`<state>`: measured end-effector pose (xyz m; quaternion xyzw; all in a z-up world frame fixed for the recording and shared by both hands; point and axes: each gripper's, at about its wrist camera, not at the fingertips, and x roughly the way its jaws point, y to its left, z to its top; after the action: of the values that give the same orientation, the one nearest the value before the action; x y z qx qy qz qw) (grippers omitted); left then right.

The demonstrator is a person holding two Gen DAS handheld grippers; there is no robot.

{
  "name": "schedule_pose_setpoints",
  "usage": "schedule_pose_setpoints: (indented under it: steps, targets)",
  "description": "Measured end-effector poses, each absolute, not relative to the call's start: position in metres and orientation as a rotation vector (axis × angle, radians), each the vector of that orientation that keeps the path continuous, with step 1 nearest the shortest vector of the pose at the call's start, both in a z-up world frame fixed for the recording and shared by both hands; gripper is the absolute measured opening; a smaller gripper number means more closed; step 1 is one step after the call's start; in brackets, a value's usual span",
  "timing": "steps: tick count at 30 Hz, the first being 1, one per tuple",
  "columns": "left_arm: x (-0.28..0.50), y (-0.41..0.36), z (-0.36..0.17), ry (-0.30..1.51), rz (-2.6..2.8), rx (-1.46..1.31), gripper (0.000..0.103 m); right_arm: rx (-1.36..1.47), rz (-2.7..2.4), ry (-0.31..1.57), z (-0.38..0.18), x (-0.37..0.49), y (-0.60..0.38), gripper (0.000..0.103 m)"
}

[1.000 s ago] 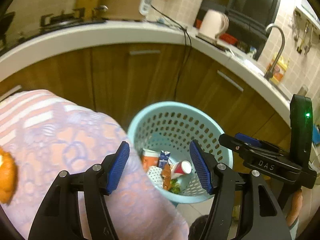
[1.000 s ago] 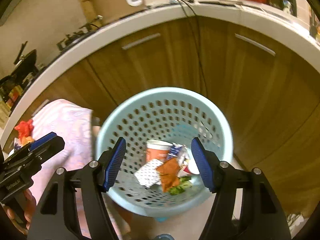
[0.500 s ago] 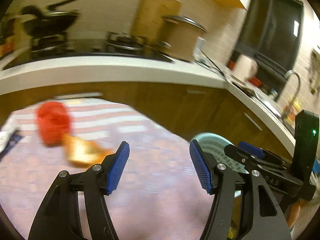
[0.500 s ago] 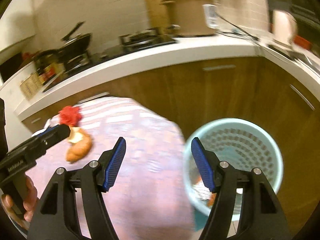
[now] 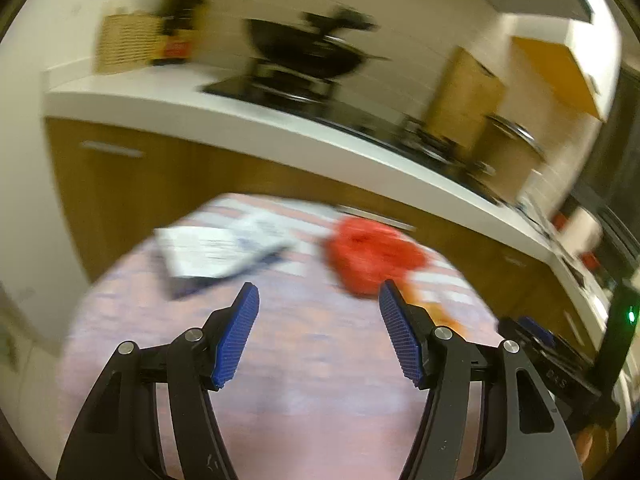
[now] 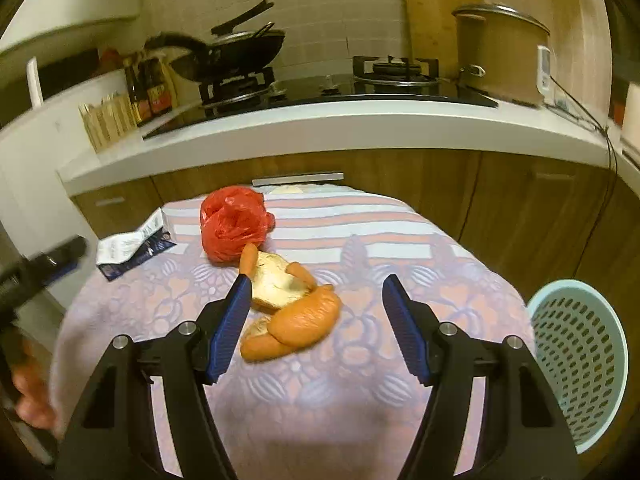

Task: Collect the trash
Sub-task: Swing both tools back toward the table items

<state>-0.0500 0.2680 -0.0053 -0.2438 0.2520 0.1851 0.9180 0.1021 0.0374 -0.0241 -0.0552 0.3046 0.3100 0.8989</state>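
In the left wrist view, heavily blurred, the left hand-held gripper is seen spread wide and empty above the cloth-covered worktop. The white wrapper lies ahead and to the left of it, its long axis running across the view; the red plastic bag lies ahead and to the right. Print on the wrapper cannot be read.

In the right wrist view, the right hand-held gripper is likewise spread and empty. The bread scraps lie just ahead, close to its left pad, their long axis slanting from far left to near right; this gripper is judged the nearer to them. The light-blue basket stands beside the worktop, to the right. No legible brand is visible.
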Motion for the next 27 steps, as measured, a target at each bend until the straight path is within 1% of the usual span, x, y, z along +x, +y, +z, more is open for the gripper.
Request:
schedule_pose_setpoints:
  steps: [6, 8, 11, 12, 14, 17, 22, 24, 27]
  targets:
    - [-0.074, 0.335, -0.031, 0.546, 0.526, -0.578, 0.061, -0.116, 0.612, 0.622, -0.050, 0.103, 0.049, 0.066]
    - [-0.072, 0.347, -0.040, 0.564, 0.532, -0.596, 0.061, -0.114, 0.610, 0.637, -0.056, 0.106, 0.049, 0.070]
    - [-0.057, 0.357, -0.050, 0.599, 0.498, -0.612, 0.061, -0.113, 0.607, 0.654, -0.060, 0.110, 0.049, 0.071]
    - [-0.052, 0.357, -0.053, 0.613, 0.484, -0.610, 0.061, -0.113, 0.607, 0.650, -0.060, 0.110, 0.049, 0.072]
    - [-0.040, 0.353, -0.059, 0.634, 0.453, -0.600, 0.061, -0.111, 0.606, 0.642, -0.060, 0.109, 0.047, 0.077]
    - [-0.029, 0.347, -0.065, 0.651, 0.370, -0.601, 0.061, -0.100, 0.608, 0.654, -0.061, 0.112, 0.046, 0.081]
    - [-0.018, 0.321, -0.063, 0.638, 0.200, -0.579, 0.061, -0.071, 0.610, 0.673, -0.062, 0.117, 0.041, 0.082]
    - [-0.014, 0.306, -0.062, 0.655, 0.134, -0.560, 0.066, -0.063, 0.611, 0.673, -0.062, 0.117, 0.039, 0.083]
    - [-0.015, 0.289, -0.057, 0.680, 0.084, -0.510, 0.066, -0.057, 0.609, 0.670, -0.061, 0.117, 0.038, 0.083]
